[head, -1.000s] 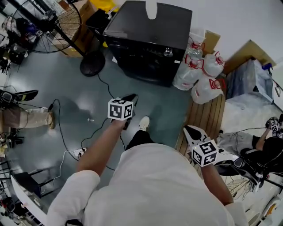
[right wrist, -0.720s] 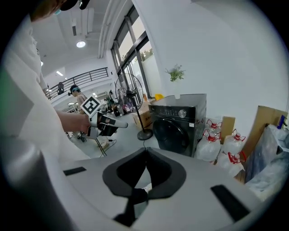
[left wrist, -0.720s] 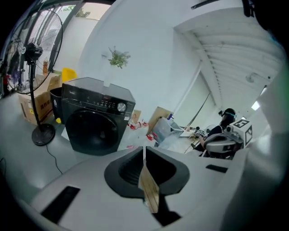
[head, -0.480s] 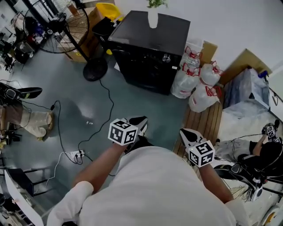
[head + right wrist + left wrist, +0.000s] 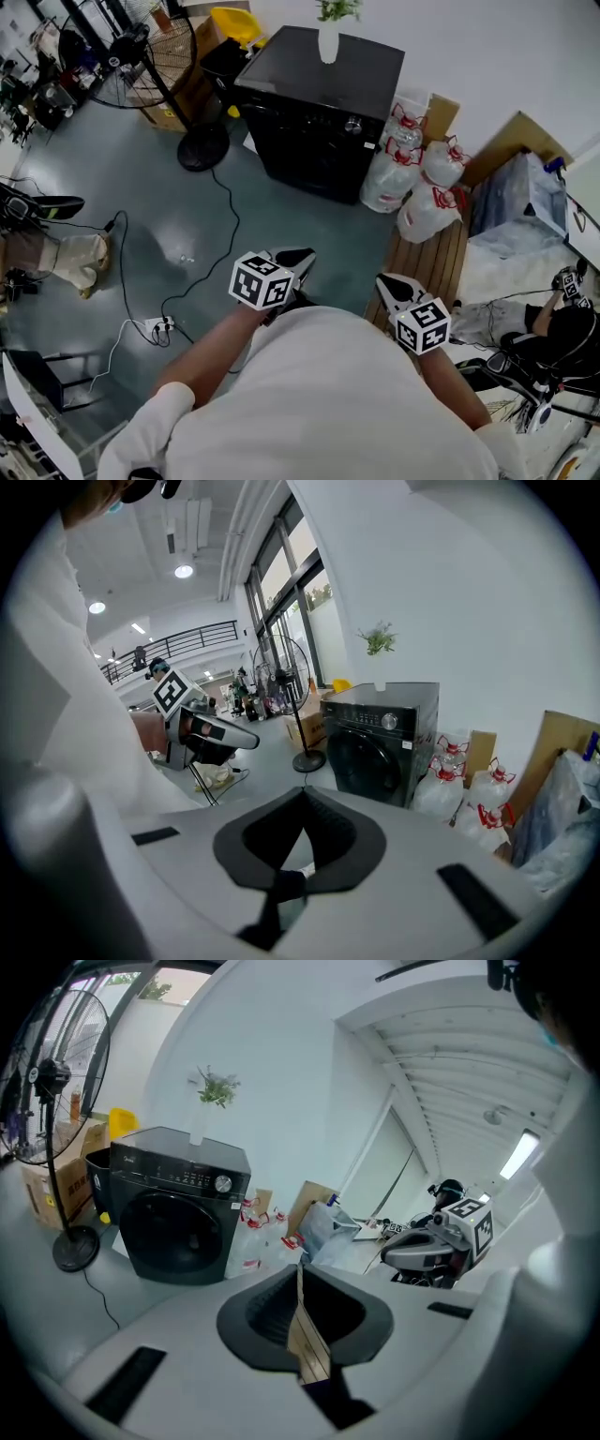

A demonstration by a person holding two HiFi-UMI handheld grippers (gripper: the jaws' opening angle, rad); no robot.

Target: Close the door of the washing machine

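Both the left gripper point(image 5: 300, 255), whose jaws have just drawn together, and the right gripper point(image 5: 384, 280) hold nothing, well apart from the black washing machine point(image 5: 314, 131) by the wall, so its flush-looking door point(image 5: 173, 1232) may sit unlatched, unpressed.

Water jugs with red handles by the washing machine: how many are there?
4 water jugs, clustered right of the washing machine: one at the wall, one nearest the machine, one further right, one in front. Others may be hidden.
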